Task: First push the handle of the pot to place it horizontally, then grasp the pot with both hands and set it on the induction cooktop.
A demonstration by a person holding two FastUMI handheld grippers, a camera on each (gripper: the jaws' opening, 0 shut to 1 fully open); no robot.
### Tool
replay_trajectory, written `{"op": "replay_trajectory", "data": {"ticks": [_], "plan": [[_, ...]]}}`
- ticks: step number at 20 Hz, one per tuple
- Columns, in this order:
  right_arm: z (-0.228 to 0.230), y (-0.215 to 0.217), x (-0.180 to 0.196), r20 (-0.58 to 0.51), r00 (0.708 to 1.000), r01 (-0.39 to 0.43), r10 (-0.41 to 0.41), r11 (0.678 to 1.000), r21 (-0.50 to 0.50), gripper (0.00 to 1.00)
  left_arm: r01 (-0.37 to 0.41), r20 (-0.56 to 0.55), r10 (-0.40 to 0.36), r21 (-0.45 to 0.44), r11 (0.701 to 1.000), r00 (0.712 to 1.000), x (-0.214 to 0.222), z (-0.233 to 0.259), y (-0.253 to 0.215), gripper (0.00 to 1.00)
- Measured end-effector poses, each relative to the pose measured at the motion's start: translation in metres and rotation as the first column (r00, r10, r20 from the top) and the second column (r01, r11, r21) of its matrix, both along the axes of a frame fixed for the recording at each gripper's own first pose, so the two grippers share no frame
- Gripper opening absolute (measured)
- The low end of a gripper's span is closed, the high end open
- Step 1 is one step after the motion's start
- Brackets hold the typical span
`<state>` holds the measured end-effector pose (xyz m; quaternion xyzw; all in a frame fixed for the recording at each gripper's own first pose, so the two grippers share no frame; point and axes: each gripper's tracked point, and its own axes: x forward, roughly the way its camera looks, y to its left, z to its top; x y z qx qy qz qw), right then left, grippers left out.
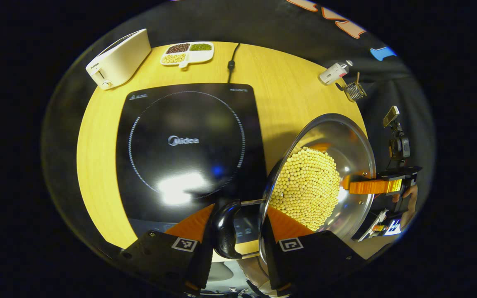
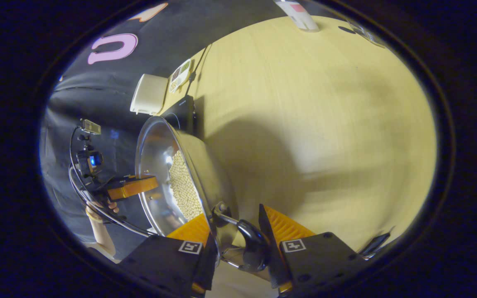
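Observation:
A steel pot (image 1: 338,136) holding yellow beans (image 1: 304,186) hangs tilted over the table, just right of the black induction cooktop (image 1: 184,140) and overlapping its edge. My left gripper (image 1: 238,209) is shut across one black pot handle (image 1: 226,227), one finger outside the handle and the other inside the rim. On the far rim my right gripper (image 1: 356,187) grips the opposite side. In the right gripper view my right gripper (image 2: 234,213) clamps the other handle (image 2: 255,244) and the pot (image 2: 155,149) wall, with the left gripper (image 2: 139,186) across the rim. The pot throws a wide shadow on the wood.
At the back of the yellow table (image 1: 288,82) stand a white appliance (image 1: 118,58), a divided dish of beans (image 1: 186,53), the cooktop's cable (image 1: 232,62), a lying bottle (image 1: 333,72) and a small wire basket (image 1: 354,91). A hand (image 1: 408,194) holds the right gripper.

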<state>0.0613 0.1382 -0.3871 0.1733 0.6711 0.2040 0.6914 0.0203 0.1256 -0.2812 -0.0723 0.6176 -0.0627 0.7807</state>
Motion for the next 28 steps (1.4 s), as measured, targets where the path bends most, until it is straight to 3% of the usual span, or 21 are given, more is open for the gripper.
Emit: {"op": "replay_trajectory", "data": {"ticks": [11, 12, 22, 23, 26, 27, 28], "plan": [[-0.017, 0.138, 0.008, 0.054, 0.998, 0.039, -0.038, 0.999, -0.032, 0.48, 0.056, 0.078, -0.058, 0.031, 0.998, 0.995, 0.027, -0.007, 0.139, 0.57], [-0.019, 0.146, 0.011, 0.059, 0.998, 0.039, -0.037, 0.999, -0.033, 0.55, 0.052, 0.092, -0.055, 0.036, 0.998, 0.994, 0.031, -0.007, 0.148, 0.57], [-0.031, 0.178, 0.054, 0.117, 0.991, 0.077, -0.068, 0.994, -0.074, 0.55, 0.087, 0.181, -0.102, 0.086, 0.992, 0.978, 0.073, -0.013, 0.183, 0.56], [-0.032, 0.180, 0.059, 0.121, 0.990, 0.081, -0.071, 0.994, -0.073, 0.49, 0.090, 0.187, -0.106, 0.093, 0.992, 0.977, 0.075, -0.011, 0.186, 0.56], [-0.037, 0.185, 0.068, 0.130, 0.988, 0.088, -0.078, 0.993, -0.077, 0.49, 0.093, 0.196, -0.115, 0.115, 0.989, 0.974, 0.083, -0.013, 0.192, 0.58], [-0.039, 0.185, 0.071, 0.132, 0.988, 0.090, -0.079, 0.993, -0.080, 0.55, 0.091, 0.194, -0.114, 0.119, 0.989, 0.974, 0.084, -0.015, 0.192, 0.58], [-0.039, 0.186, 0.073, 0.132, 0.988, 0.093, -0.082, 0.993, -0.076, 0.49, 0.091, 0.190, -0.113, 0.122, 0.988, 0.975, 0.083, -0.016, 0.193, 0.58]]}}
